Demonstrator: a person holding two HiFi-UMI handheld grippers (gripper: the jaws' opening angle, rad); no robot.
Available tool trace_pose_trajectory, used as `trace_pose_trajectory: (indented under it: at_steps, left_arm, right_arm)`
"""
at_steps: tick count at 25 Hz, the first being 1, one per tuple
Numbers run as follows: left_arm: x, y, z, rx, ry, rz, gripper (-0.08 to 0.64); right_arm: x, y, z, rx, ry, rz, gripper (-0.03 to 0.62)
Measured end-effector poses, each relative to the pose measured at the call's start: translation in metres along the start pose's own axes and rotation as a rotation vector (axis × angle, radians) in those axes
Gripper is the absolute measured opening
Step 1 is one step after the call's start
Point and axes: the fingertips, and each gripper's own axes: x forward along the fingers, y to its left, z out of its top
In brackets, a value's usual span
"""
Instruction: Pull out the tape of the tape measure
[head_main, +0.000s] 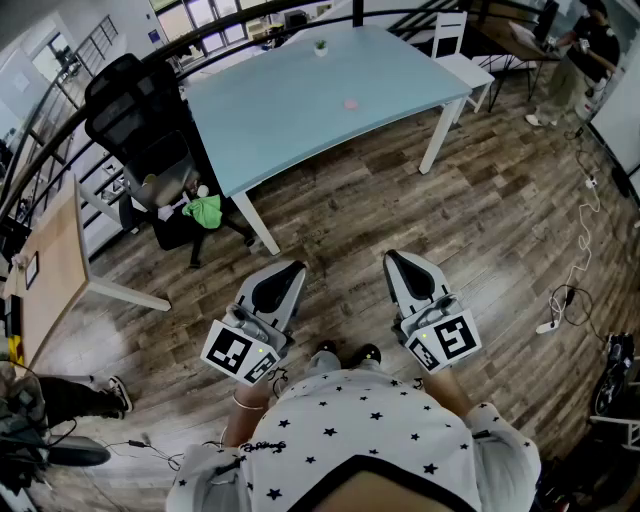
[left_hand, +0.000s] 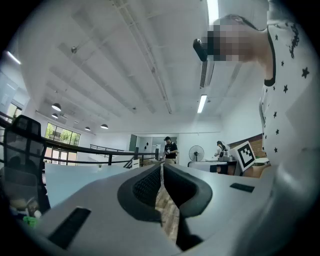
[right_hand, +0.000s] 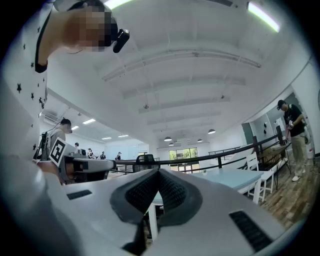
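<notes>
Over floor (head_main: 380, 215), left gripper (head_main: 296, 267), right gripper (head_main: 392, 256) level

The person wears a white shirt (head_main: 360, 430) dotted with small black stars, black-trimmed at the neck, and black shoes (head_main: 345, 353). The left tongs (head_main: 296, 267) and right tongs (head_main: 392, 255) are pale grey with black ribbed pads (left_hand: 145, 187) and square-marker cubes (head_main: 238, 352).

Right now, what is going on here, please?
Nothing is handled yet. A person stands on the wooden floor, apart from the light blue table, holding the left gripper and the right gripper level. Both have jaws together, with nothing between them. The table bears a small pink object and a small potted plant; I cannot make out a tape measure.
</notes>
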Motion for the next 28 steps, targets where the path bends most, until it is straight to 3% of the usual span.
trace_pose_trajectory:
  at_steps: [13, 22, 26, 28]
  left_arm:
    - [0.022, -0.002, 0.002, 0.004, 0.025, 0.027, 0.040]
    - [0.036, -0.013, 0.004, -0.036, -0.009, 0.068, 0.040]
    - [0.043, -0.021, -0.007, 0.008, 0.047, 0.121, 0.040]
    - [0.043, -0.026, -0.012, -0.014, 0.055, 0.128, 0.040]
  right_arm:
    - [-0.003, -0.030, -0.004, 0.071, -0.034, -0.024, -0.003]
    - [-0.004, -0.047, 0.003, 0.088, -0.037, 0.050, -0.003]
    - [-0.015, -0.056, -0.002, 0.130, -0.044, 0.081, -0.003]
    - [-0.020, -0.057, -0.008, 0.142, -0.029, 0.082, -0.003]
